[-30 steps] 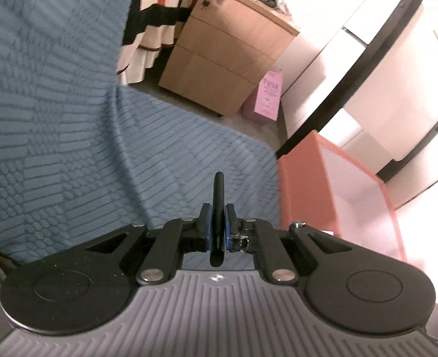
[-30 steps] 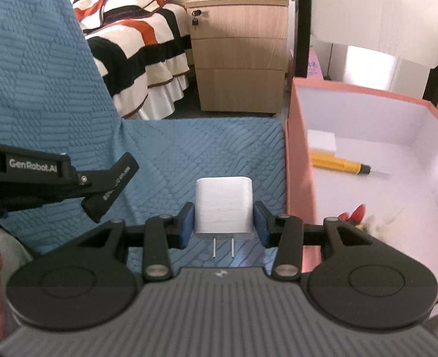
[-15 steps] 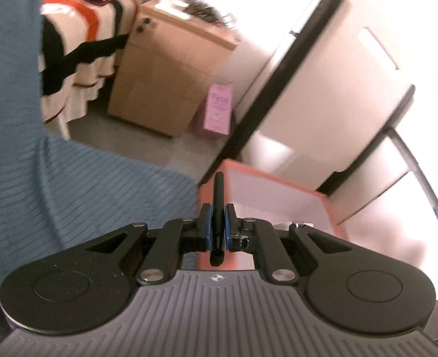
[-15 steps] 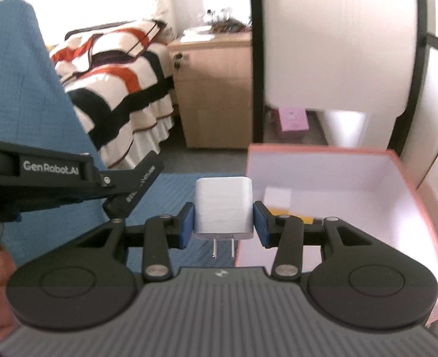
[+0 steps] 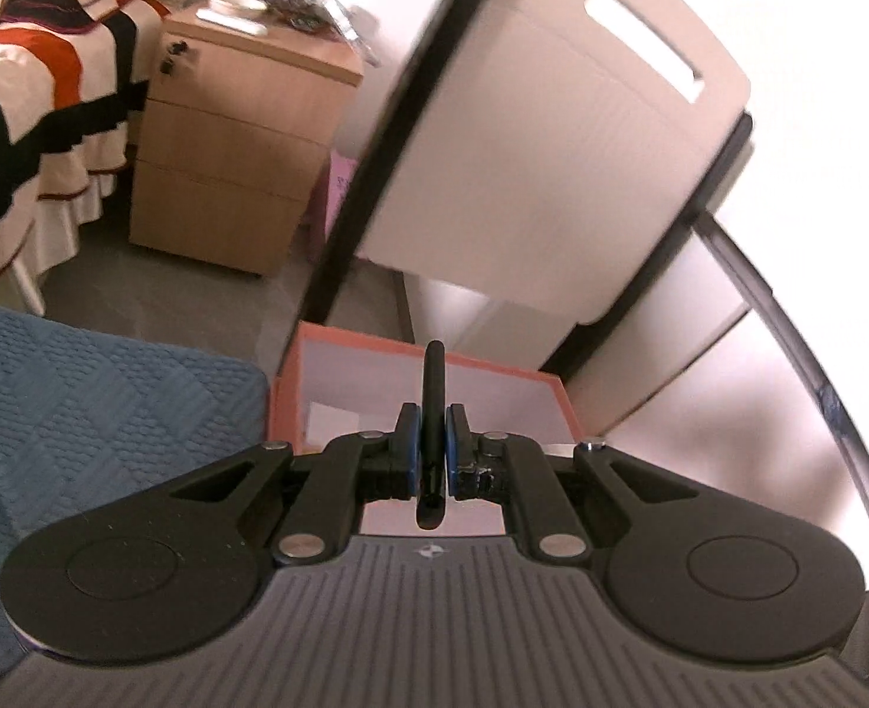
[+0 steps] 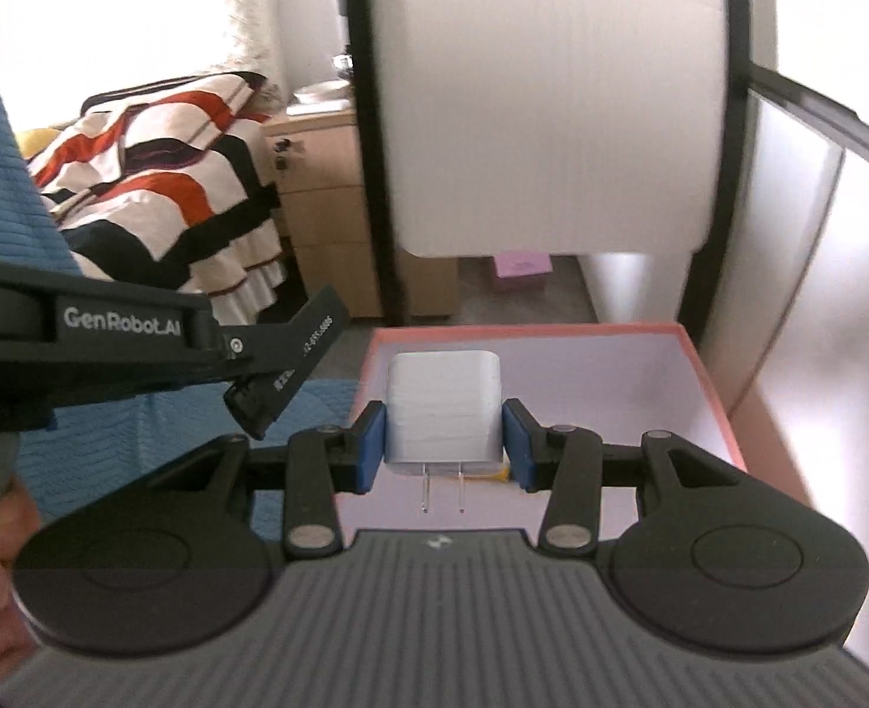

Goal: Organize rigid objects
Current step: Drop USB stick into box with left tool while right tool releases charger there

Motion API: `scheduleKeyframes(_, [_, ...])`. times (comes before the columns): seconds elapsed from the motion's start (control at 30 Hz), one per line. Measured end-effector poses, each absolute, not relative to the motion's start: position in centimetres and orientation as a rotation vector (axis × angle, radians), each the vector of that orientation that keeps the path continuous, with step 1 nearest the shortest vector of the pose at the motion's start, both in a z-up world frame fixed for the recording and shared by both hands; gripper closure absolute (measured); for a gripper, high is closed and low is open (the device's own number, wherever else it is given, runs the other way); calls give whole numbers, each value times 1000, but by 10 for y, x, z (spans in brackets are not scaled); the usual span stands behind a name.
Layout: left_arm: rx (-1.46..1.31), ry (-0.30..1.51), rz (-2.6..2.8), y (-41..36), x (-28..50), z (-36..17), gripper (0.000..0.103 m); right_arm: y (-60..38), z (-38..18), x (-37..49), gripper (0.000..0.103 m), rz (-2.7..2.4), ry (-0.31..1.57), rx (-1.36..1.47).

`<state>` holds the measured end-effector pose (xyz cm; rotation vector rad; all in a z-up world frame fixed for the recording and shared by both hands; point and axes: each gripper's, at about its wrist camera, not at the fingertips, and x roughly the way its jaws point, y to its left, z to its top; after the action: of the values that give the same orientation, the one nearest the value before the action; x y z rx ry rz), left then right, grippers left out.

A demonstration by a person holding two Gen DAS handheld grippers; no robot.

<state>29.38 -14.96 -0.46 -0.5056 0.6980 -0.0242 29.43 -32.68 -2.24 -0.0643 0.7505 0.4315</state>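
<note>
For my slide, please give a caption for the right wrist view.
Right gripper holds a white plug adapter above the open pink box.

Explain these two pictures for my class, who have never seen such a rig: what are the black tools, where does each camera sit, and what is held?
There is no robot here. A person holds a two-finger gripper in each hand, and each carries a wide-angle camera looking forward along its fingers. The left gripper is shut on a thin black object, seen edge-on, so I cannot name it. The right gripper is shut on a white plug adapter, prongs toward the camera. Both point toward an open pink box beside a blue quilted cover. The right view also shows the left gripper from the side.
</note>
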Motion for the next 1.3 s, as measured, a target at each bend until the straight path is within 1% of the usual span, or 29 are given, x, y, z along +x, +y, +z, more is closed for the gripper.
scheduleKeyframes(0.33, [-478, 809, -41, -185, 321, -57, 92, -373, -73, 314, 57, 380, 860, -45])
scheduleKeyframes(0.73, [-459, 924, -10, -191, 344, -108, 92, -403, -138, 327, 57, 339, 1006, -17])
scheduleKeyframes(1.0, [-444, 965, -12, -195, 350, -127, 92, -408, -158, 328, 57, 340, 1055, -12])
scheduleKeyframes(1.2, [-444, 972, -16, -193, 350, -129, 92, -410, -161, 328, 58, 327, 1059, -12])
scheduleKeyframes(1.27, [-442, 964, -17, -192, 347, -126, 92, -411, -160, 330, 53, 331, 1062, -3])
scheduleKeyframes(1.3, [-443, 960, -18, -191, 346, -124, 92, -410, -158, 331, 53, 330, 1064, 1])
